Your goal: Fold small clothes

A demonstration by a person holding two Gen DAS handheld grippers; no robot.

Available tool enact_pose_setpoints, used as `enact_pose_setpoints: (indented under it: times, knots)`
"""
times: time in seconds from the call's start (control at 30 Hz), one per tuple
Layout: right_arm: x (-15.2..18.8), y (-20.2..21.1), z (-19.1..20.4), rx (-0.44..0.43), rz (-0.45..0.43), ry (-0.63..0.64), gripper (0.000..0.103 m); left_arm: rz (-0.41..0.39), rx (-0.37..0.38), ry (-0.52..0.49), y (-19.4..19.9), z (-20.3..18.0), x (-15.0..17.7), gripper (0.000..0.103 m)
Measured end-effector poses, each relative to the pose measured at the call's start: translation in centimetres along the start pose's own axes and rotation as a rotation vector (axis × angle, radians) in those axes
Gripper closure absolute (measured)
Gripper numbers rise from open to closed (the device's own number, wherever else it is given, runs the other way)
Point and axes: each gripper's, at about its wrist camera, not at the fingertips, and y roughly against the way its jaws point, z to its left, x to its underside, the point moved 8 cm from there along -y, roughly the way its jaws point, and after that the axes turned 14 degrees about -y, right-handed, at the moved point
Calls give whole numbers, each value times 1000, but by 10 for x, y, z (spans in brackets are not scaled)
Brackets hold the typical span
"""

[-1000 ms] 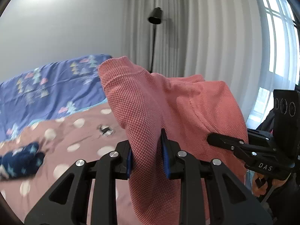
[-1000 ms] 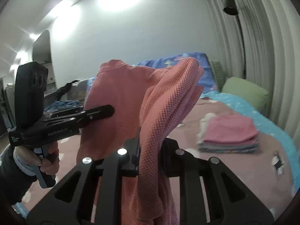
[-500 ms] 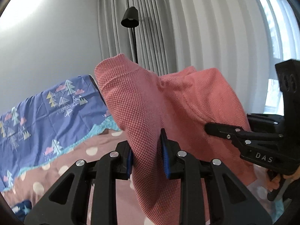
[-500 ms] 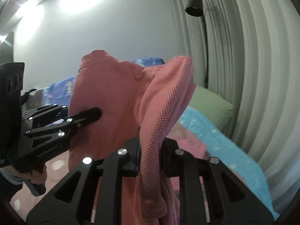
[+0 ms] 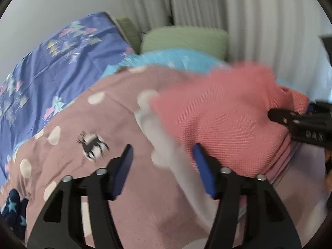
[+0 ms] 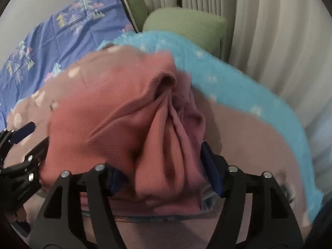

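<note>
The folded salmon-pink knit garment [image 5: 224, 122] lies on top of a stack of folded clothes [image 6: 166, 211] on the bed. My left gripper [image 5: 164, 168] is open, its jaws wide apart, with the garment's left edge beside its right pad; a blurred white fold lies between the jaws. My right gripper [image 6: 164, 176] is open too, with the bunched pink cloth [image 6: 166, 141] lying loose between its blue pads. The right gripper shows at the garment's right edge in the left wrist view [image 5: 298, 122]. The left gripper shows at the left in the right wrist view [image 6: 18, 155].
The bed has a dusty-pink polka-dot cover [image 5: 83, 128] with a deer print [image 5: 91, 145] and a turquoise border [image 6: 228, 83]. A blue patterned pillow [image 5: 51, 62], green cushions [image 6: 184, 25] and grey curtains [image 6: 269, 31] stand behind. A dark star-print garment [image 5: 12, 209] lies at the left.
Both grippers came down from mid-air to the bed with the pink garment. Both opened and let it go on the stack.
</note>
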Motion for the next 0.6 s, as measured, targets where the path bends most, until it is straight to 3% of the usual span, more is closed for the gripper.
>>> enact_pose_setpoints:
  times: [0.13,0.33,0.47,0.5,0.53,0.6]
  knots:
    - [7,-1,-8,-5,-16,-31,30,8,-13,-5,-1,-5,13,39]
    - [8,13,-4,77,-66,-34,21,70,-18,50,0,-7,33,39]
    - [9,53,-40,41,-109,-267,21,58,-8,38,26,-14,45,39]
    - [16,63,-60,34,-99,-372,20,45,-12,25,34,-16,47,39]
    - [26,69,-79,87,-79,-446,20,29,-17,12,42,-17,49,39]
    - [46,76,-99,96,-19,-509,27,1,-19,13,64,-19,55,39]
